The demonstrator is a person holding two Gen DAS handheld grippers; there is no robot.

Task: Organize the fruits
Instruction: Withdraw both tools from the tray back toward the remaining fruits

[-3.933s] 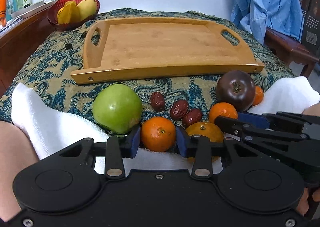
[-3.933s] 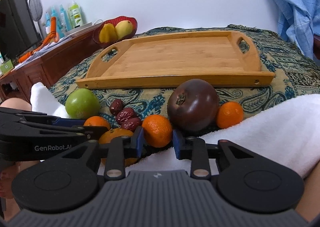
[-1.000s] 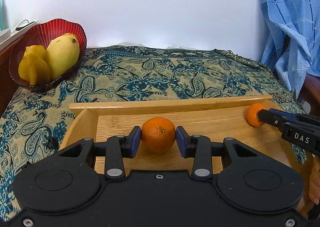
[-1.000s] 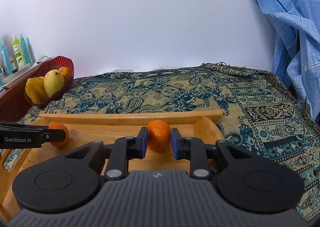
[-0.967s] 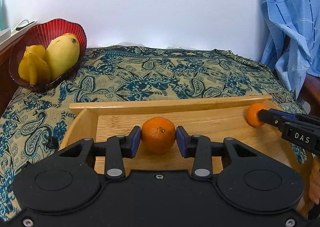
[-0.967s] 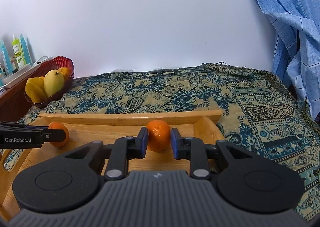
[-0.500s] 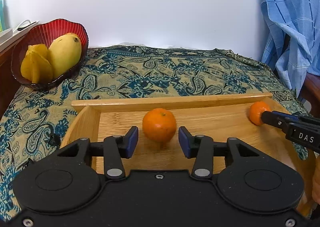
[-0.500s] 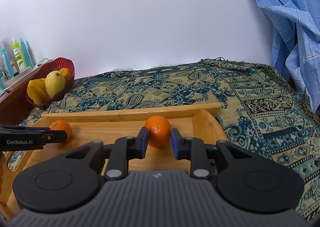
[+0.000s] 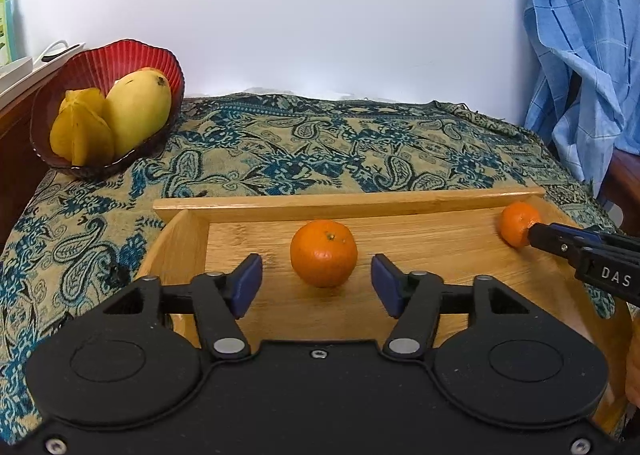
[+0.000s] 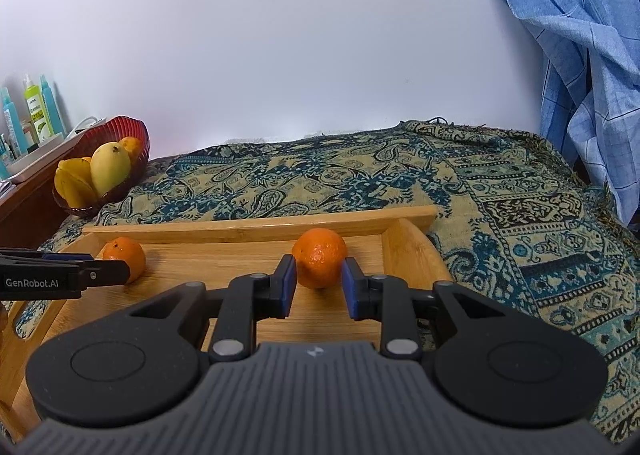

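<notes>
Two mandarins are seen resting on the floor of the wooden tray (image 9: 360, 205), which serves as the landmark on the patterned cloth (image 9: 320, 143). The left mandarin (image 9: 323, 253) lies near the tray's back rail, towards its left end. It sits between the pads of the left gripper (image 9: 316, 285), whose jaws have just been opening and now stand wide and clear of the fruit. The right mandarin (image 10: 319, 257) lies by the tray's right end wall. It is flanked by the right gripper (image 10: 319, 287), whose jaws have also just been opening and stand narrowly apart beside the peel. Beyond the tray's left end a red bowl (image 9: 132, 59) of yellow fruit is seen
</notes>
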